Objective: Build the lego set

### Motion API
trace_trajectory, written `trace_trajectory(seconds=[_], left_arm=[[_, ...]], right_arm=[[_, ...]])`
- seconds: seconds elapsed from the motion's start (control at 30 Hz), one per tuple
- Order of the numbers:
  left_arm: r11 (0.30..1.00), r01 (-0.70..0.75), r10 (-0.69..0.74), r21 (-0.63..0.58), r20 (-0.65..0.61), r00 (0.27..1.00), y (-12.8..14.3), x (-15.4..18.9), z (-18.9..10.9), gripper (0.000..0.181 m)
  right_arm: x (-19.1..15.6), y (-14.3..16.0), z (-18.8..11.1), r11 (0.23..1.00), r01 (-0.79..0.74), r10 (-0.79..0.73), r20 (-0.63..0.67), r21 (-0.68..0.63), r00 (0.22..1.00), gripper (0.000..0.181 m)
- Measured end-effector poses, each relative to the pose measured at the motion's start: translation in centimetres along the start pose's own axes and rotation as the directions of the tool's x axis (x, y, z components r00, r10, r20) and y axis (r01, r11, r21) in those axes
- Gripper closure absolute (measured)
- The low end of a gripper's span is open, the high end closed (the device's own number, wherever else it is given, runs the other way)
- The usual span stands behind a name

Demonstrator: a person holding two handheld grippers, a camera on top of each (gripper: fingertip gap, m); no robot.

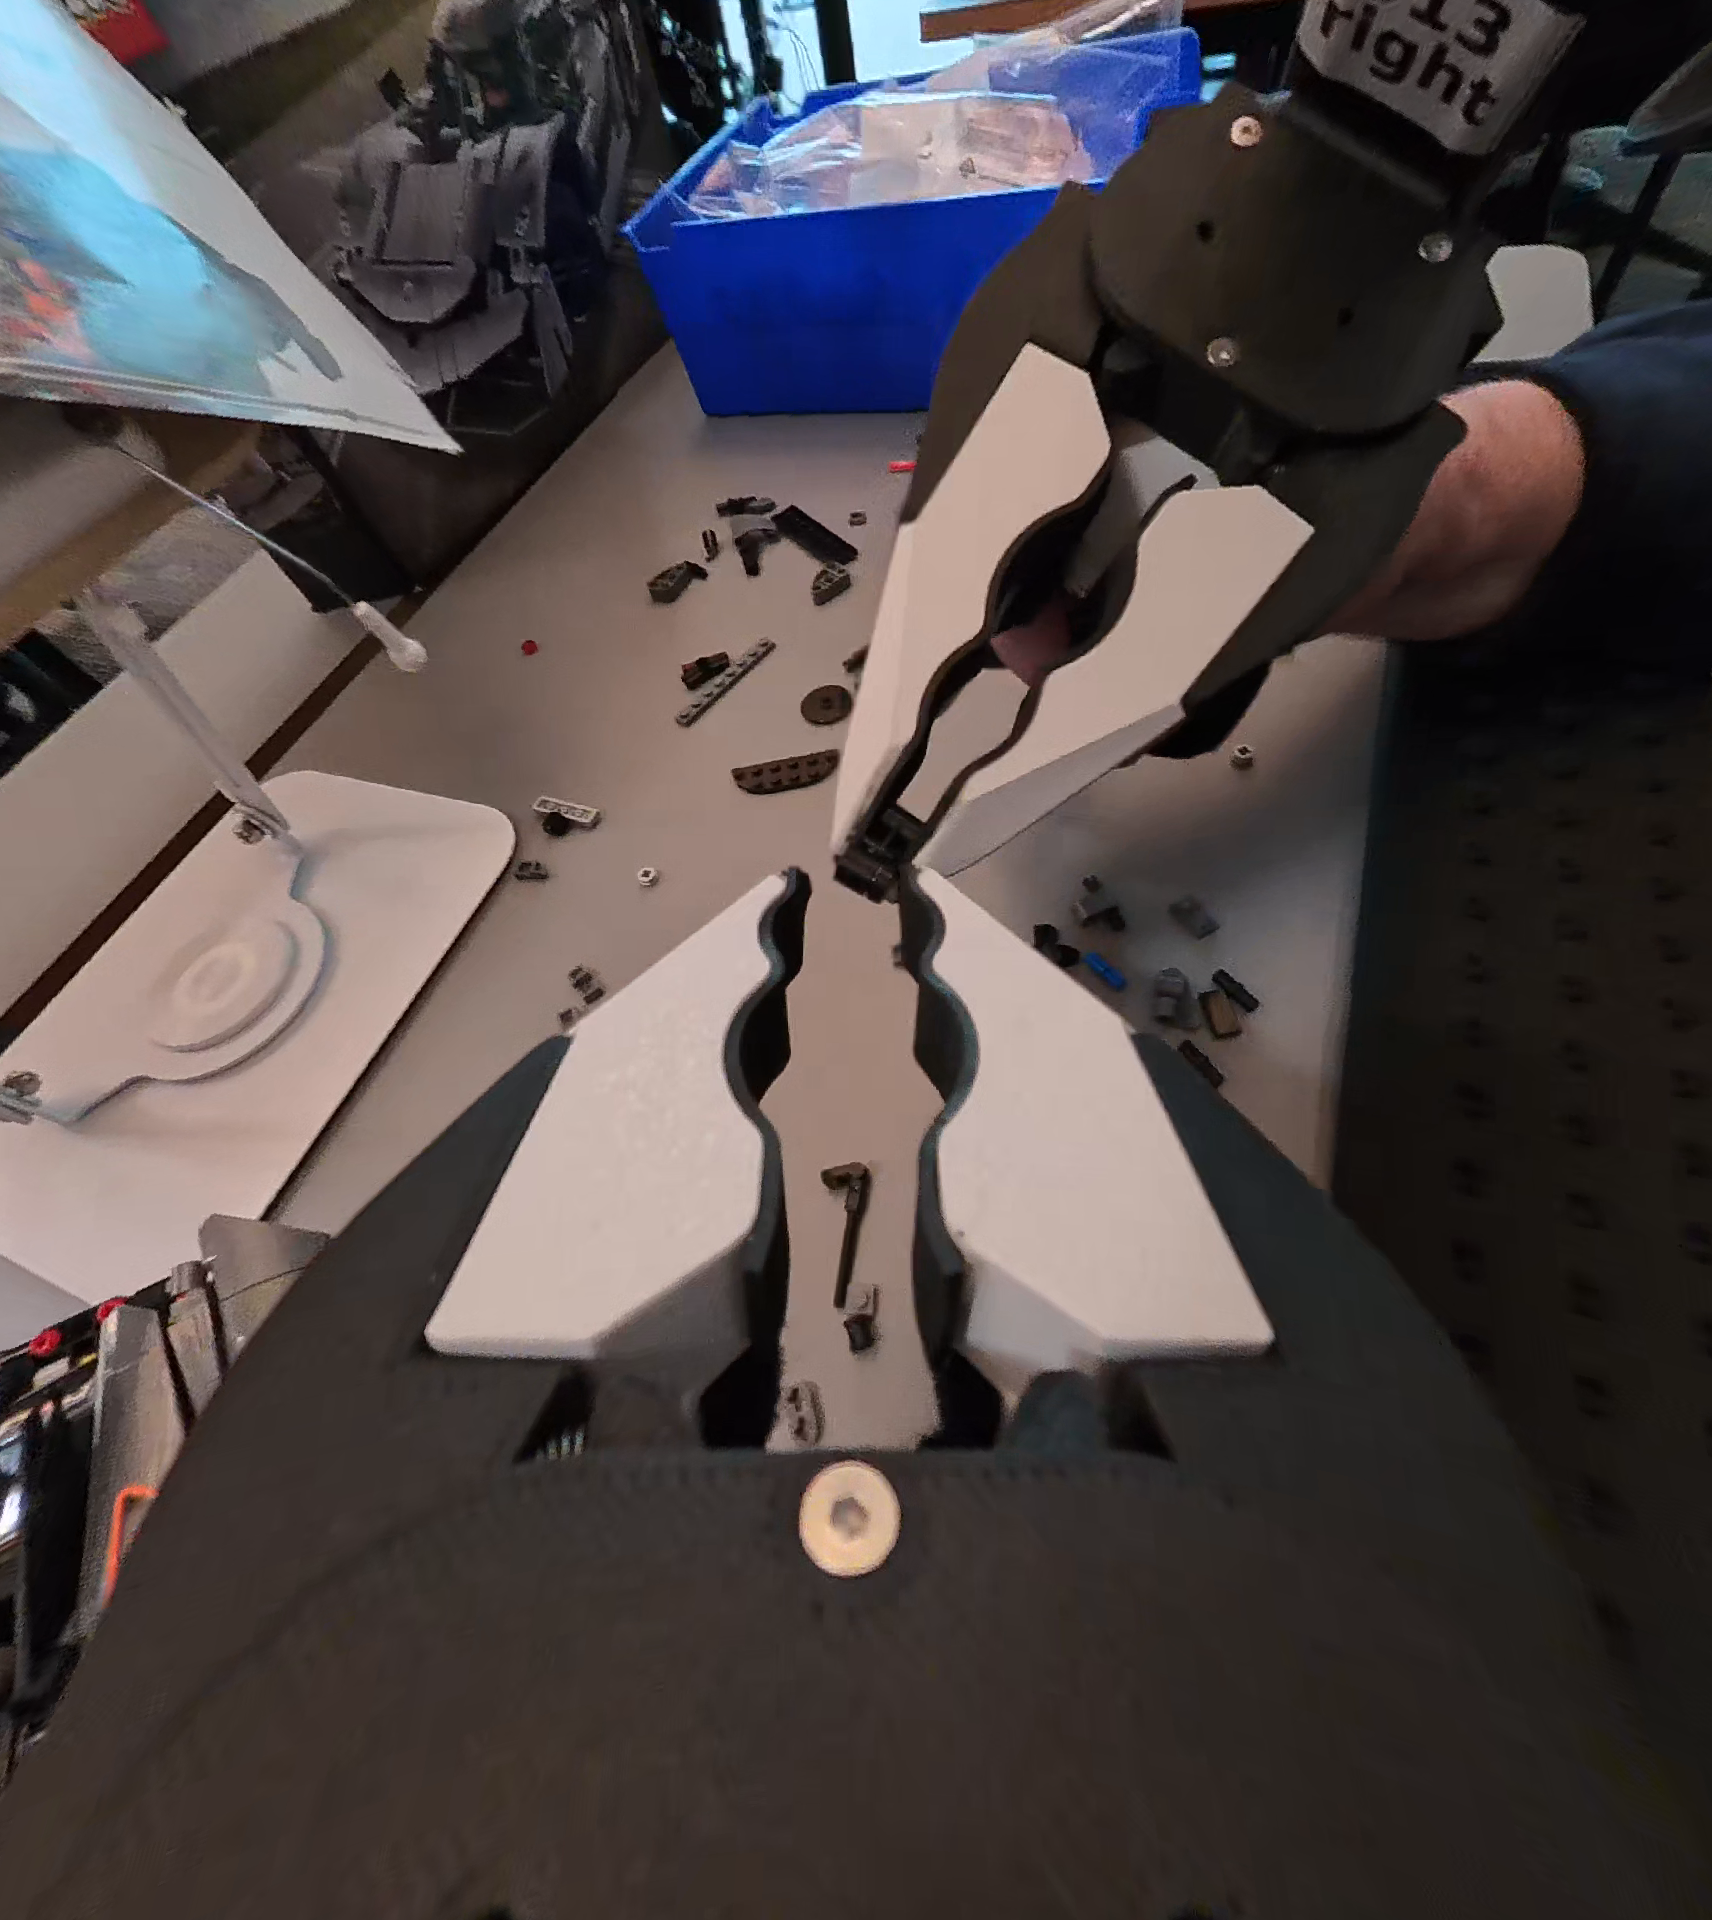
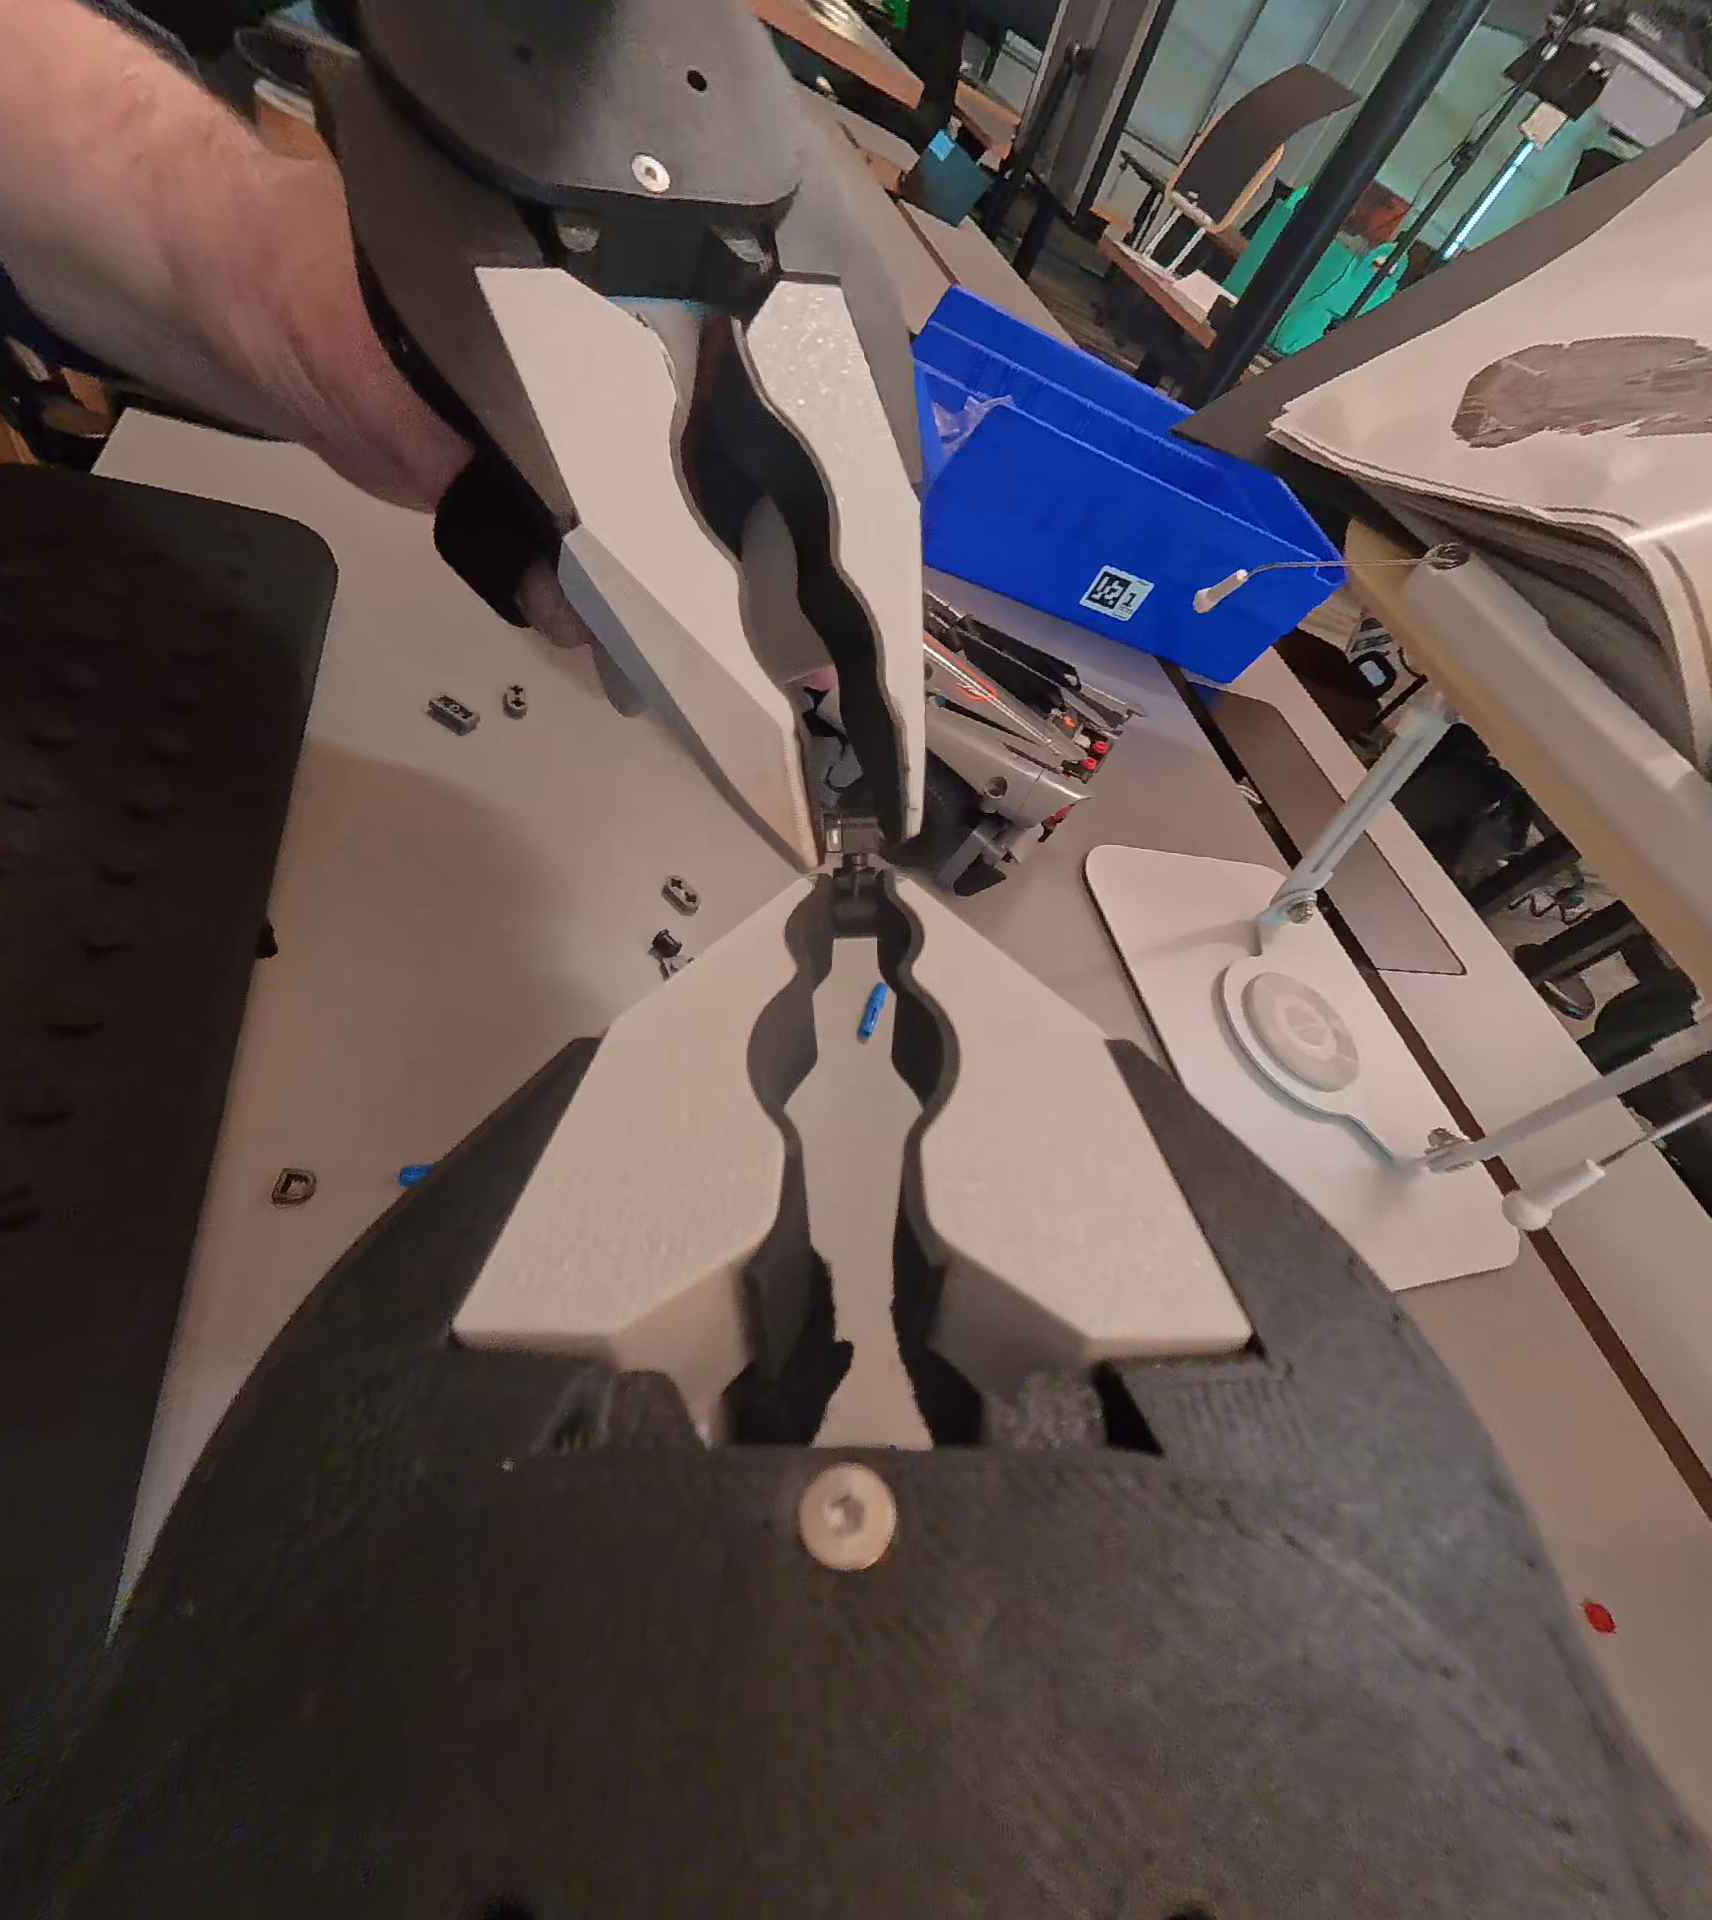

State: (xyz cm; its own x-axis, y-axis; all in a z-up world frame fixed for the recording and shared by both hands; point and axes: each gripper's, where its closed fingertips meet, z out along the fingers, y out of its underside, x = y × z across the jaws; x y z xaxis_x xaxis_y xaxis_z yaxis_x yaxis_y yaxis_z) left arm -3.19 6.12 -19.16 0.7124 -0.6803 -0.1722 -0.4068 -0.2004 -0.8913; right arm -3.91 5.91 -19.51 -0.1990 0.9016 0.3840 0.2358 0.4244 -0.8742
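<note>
My right gripper (image 2: 852,891) is shut on a small black lego piece (image 2: 852,906) and holds it above the table. In the left wrist view it (image 1: 878,847) comes in from the upper right with the piece (image 1: 873,857) at its tips. My left gripper (image 1: 854,883) meets it tip to tip. Its jaws stand a narrow gap apart, the piece just at their ends, close to the right fingertip. In the right wrist view the left gripper (image 2: 857,836) comes down from the top. The partly built dark model (image 1: 21,1507) lies at the lower left and also shows behind the tips (image 2: 1018,769).
Loose dark pieces (image 1: 748,665) lie scattered on the grey table, more at the right (image 1: 1164,966). A blue bin (image 1: 831,270) with clear bags stands behind. An instruction booklet (image 2: 1558,499) rests on a stand with a white base (image 1: 208,987). A black mat (image 2: 83,831) covers one side. My two grippers' fingertips are within a few centimetres of each other. Both grippers' tips are roughly 20 centimetres from the partly built dark model (image 1: 21,1507). My right wrist view (image 2: 1024,665) looks at it from another angle.
</note>
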Motion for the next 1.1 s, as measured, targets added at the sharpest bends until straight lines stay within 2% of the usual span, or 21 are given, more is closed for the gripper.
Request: trace_trajectory(seconds=[0.07, 0.17, 0.37, 0.73, 0.83, 0.9, 1.0, 1.1], left_arm=[[0.999, -0.035, 0.034, -0.016, -0.029, 0.999, 0.2, 0.8, 0.2, 0.165], [0.999, -0.046, 0.046, -0.020, -0.008, 0.999, 0.2, 0.8, 0.3, 0.164], [0.999, 0.044, -0.044, -0.001, -0.054, 0.998, 0.6, 0.9, 0.4, 0.171], [0.980, 0.200, -0.199, 0.007, -0.090, 0.976, 0.8, 0.7, 0.6, 0.171], [0.984, 0.179, -0.177, 0.017, -0.081, 0.981, 0.5, 0.7, 0.7, 0.168], [0.985, 0.170, -0.168, 0.031, -0.062, 0.984, 0.3, 0.3, 0.5, 0.161], [0.994, 0.111, -0.111, 0.021, -0.034, 0.993, 0.4, 0.2, 0.4, 0.158], [1.000, 0.020, -0.021, 0.006, 0.026, 0.999, 0.3, 0.0, 0.4, 0.155]], right_arm=[[-0.2, 0.1, 0.0, 1.000, 0.006, -0.006, 0.012, -0.003, 1.000, 0.176], [-0.2, 0.2, -0.1, 1.000, 0.022, -0.021, 0.016, -0.009, 1.000, 0.176], [-0.6, 0.6, -0.1, 0.999, 0.035, -0.034, 0.044, -0.023, 0.998, 0.176], [-0.5, 0.9, 0.1, 0.991, 0.111, -0.112, -0.004, -0.068, 0.994, 0.177], [-0.3, 0.7, 0.0, 0.999, 0.032, -0.031, 0.021, -0.038, 0.999, 0.176], [-0.1, 0.3, -0.2, 0.995, -0.095, 0.094, 0.066, 0.009, 0.993, 0.176], [0.4, 0.2, -0.6, 0.955, -0.293, 0.283, 0.151, 0.047, 0.947, 0.176], [0.5, 0.1, -0.8, 0.912, -0.406, 0.385, 0.217, 0.061, 0.897, 0.176]])
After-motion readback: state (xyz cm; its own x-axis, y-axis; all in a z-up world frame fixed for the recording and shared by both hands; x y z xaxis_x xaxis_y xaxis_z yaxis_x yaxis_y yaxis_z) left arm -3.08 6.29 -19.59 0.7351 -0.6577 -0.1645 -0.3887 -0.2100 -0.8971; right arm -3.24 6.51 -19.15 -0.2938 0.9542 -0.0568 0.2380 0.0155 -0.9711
